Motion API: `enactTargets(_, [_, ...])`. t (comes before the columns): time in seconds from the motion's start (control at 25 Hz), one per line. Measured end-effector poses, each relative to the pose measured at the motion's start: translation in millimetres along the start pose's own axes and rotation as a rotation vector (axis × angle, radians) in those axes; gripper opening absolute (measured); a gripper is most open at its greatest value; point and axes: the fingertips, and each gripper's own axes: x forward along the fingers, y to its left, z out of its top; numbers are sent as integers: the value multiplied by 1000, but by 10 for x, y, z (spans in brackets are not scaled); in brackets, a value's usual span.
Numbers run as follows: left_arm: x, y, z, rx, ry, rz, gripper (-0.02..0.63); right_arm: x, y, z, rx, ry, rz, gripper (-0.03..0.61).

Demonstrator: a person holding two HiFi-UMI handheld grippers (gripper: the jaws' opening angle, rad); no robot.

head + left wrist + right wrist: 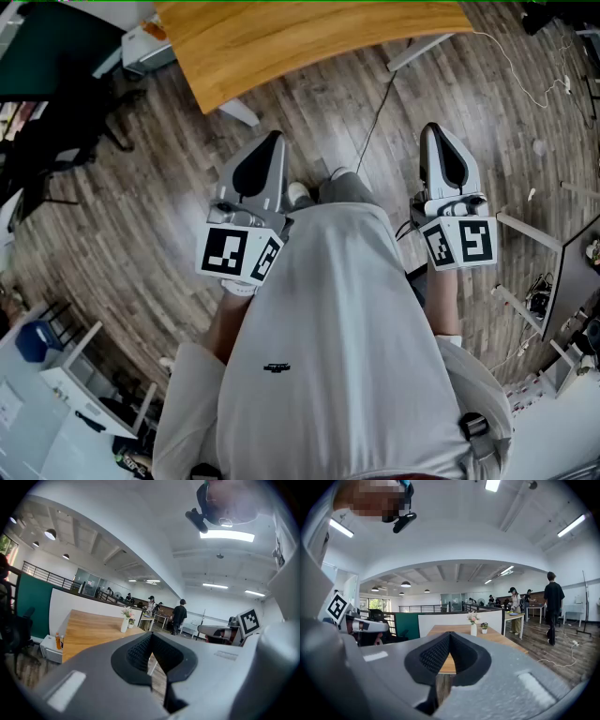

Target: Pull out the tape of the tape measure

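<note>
No tape measure shows in any view. My left gripper [274, 138] is held level in front of the person's white shirt, over the wood floor, and its jaws are shut with nothing between them. My right gripper [434, 127] is level on the other side, likewise shut and empty. In the left gripper view the left gripper [151, 637] points toward a wooden table [89, 631]. The right gripper [450, 634] in its own view faces the same wooden table [492, 637].
The wooden table [281, 37] stands ahead, with a vase of flowers [473, 626] on it. A thin cable [375, 112] runs over the floor between the grippers. White shelving [84, 389] is at lower left, desk frames [539, 234] at right. People [179, 616] stand at far tables.
</note>
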Motion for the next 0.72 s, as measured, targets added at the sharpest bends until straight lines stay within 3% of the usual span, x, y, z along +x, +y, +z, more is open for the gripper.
enactTargets(0.28, [101, -97, 81, 8, -13, 24, 17, 50, -22, 63, -57, 7, 26, 2])
enactTargets(0.52, [368, -287, 152, 25, -11, 39, 17, 54, -277, 138, 19, -6, 63, 2])
enactTargets(0.72, [597, -460, 165, 50, 7, 44, 17, 38, -527, 144, -25, -8, 61, 2])
